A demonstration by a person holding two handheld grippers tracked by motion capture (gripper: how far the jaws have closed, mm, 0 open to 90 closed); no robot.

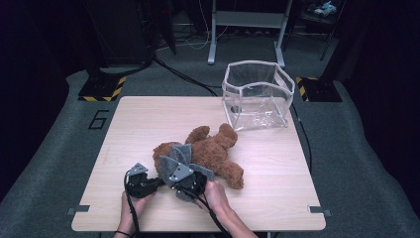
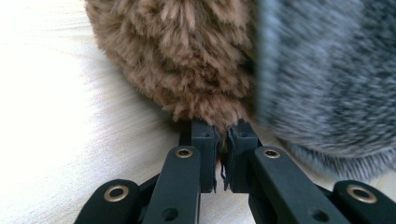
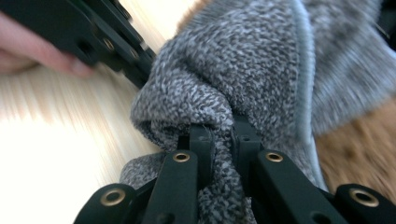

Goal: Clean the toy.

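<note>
A brown teddy bear (image 1: pixel 208 151) lies on the wooden table (image 1: pixel 277 163), toward its near middle, with a grey knitted garment (image 1: pixel 179 157) draped at the end nearest the person. The left gripper (image 2: pixel 223 140) is clamped on a tuft of the bear's fur, low against the tabletop. The right gripper (image 3: pixel 223 140) is pinched tight on a fold of the grey knit, just beside the left one. A clear plastic bin (image 1: pixel 257 94) stands at the table's far right corner, well apart from the bear.
</note>
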